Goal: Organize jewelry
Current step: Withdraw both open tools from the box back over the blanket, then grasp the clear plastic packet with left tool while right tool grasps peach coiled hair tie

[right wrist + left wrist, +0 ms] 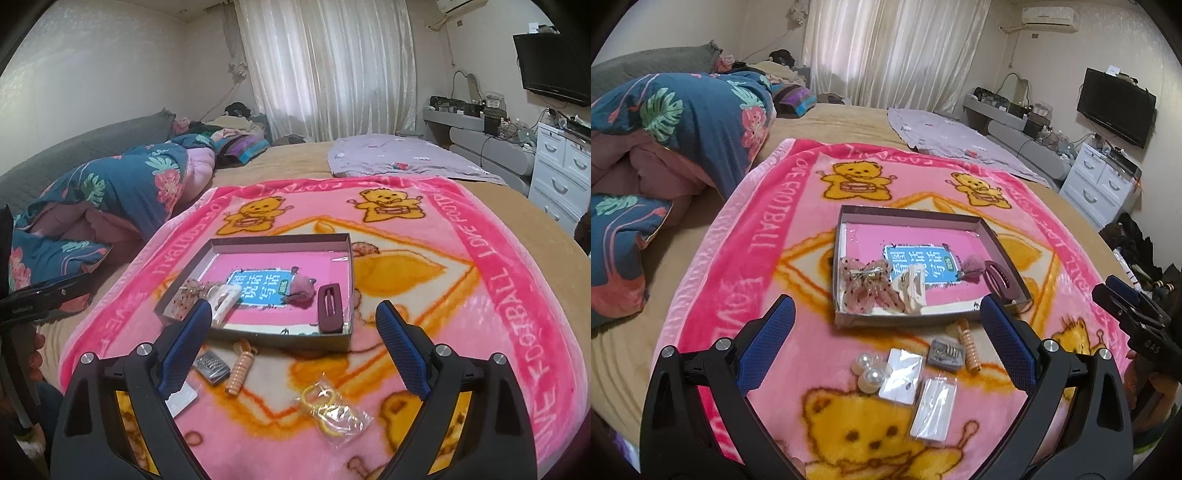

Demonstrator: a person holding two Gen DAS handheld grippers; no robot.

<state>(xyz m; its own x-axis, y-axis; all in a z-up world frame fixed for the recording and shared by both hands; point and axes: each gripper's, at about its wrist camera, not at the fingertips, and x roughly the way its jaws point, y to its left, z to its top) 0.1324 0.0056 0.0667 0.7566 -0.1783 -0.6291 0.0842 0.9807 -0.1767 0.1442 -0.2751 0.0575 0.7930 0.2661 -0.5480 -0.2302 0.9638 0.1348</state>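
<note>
My left tongs (886, 332) spread wide, gripping nothing, hovering over pearls (867, 373), two clear packets (901, 374), grey comb clip (945, 353) and orange spiral hair tie (969, 349) on pink bear blanket (764, 236). My right tongs (295, 343) also spread wide, gripping nothing, above bagged yellow rings (330, 410). Shallow box (349, 258) sits on blanket just beyond loose pieces; inside: pink bow clip (870, 284), cream claw clip (914, 290), maroon clip (330, 308), mauve pompom (303, 290).
</note>
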